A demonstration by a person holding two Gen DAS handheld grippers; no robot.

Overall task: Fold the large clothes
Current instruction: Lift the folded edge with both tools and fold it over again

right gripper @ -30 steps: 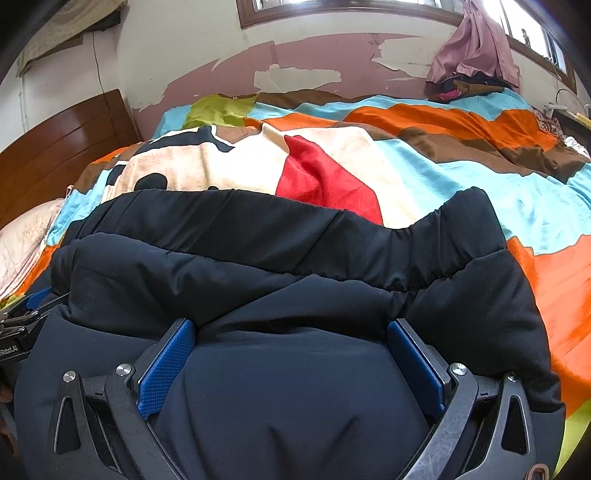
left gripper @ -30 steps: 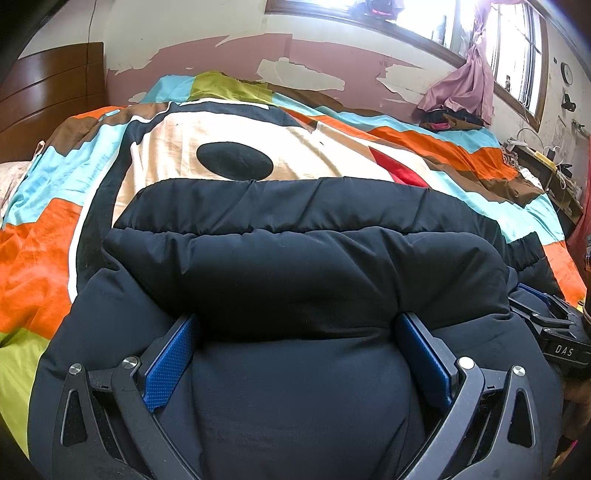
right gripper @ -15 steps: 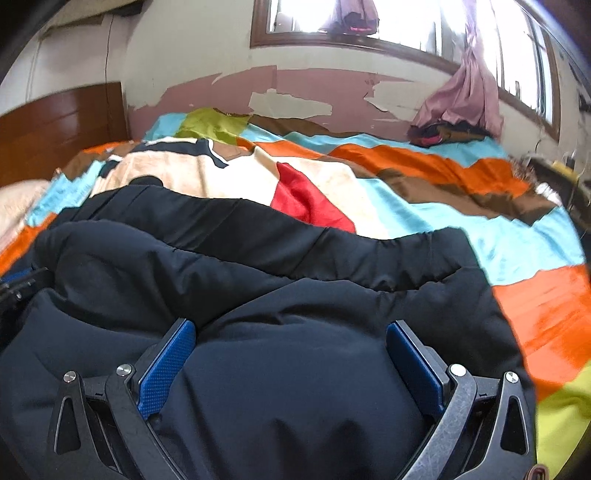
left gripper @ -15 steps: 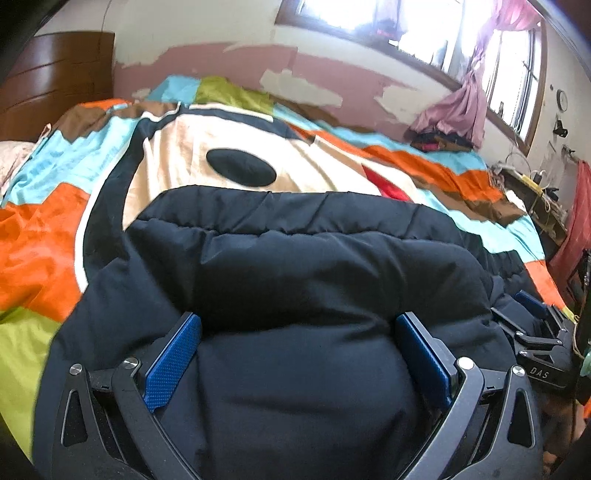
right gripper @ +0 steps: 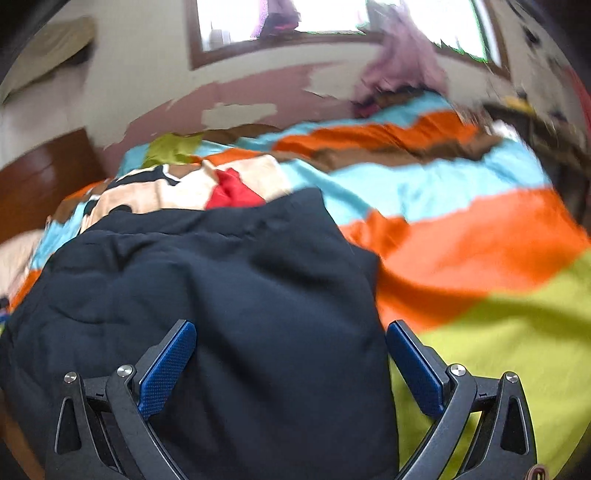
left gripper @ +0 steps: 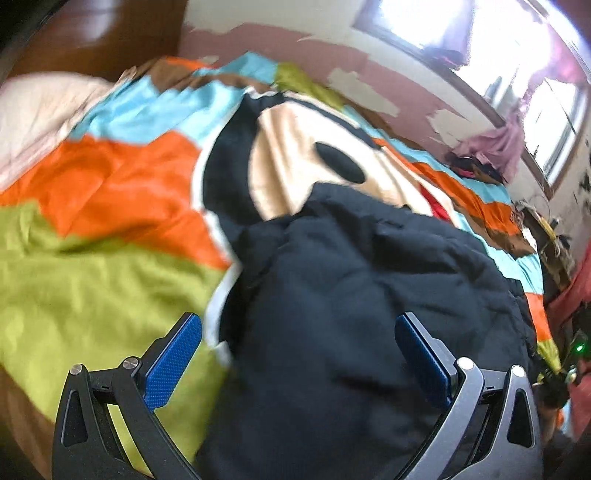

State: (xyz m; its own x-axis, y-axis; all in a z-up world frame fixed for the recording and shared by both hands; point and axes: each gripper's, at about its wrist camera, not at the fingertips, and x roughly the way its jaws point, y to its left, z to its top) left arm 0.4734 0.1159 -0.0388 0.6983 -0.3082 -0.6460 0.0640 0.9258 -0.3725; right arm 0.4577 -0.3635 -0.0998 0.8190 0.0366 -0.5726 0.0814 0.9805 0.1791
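Across the bed [left gripper: 110, 280] lies a bright patchwork blanket [right gripper: 480, 251] of orange, green, blue and cream, and on it sits a bulky dark jacket [left gripper: 351, 295], bunched into a thick padded heap near the bed's close edge. Behind the bed stand a wall with peeling paint [right gripper: 240, 96] and a bright window [left gripper: 461, 33]. Both views are blurred. The left claw [left gripper: 299, 350] is spread wide, its blue pads on either side of the jacket's left edge, one pad over green blanket; whether the pads touch the cloth cannot be told. The right claw [right gripper: 291, 358] is likewise spread wide over the jacket's right edge, with fabric filling the gap between its fingers. The jacket's near part is cut off below both views.
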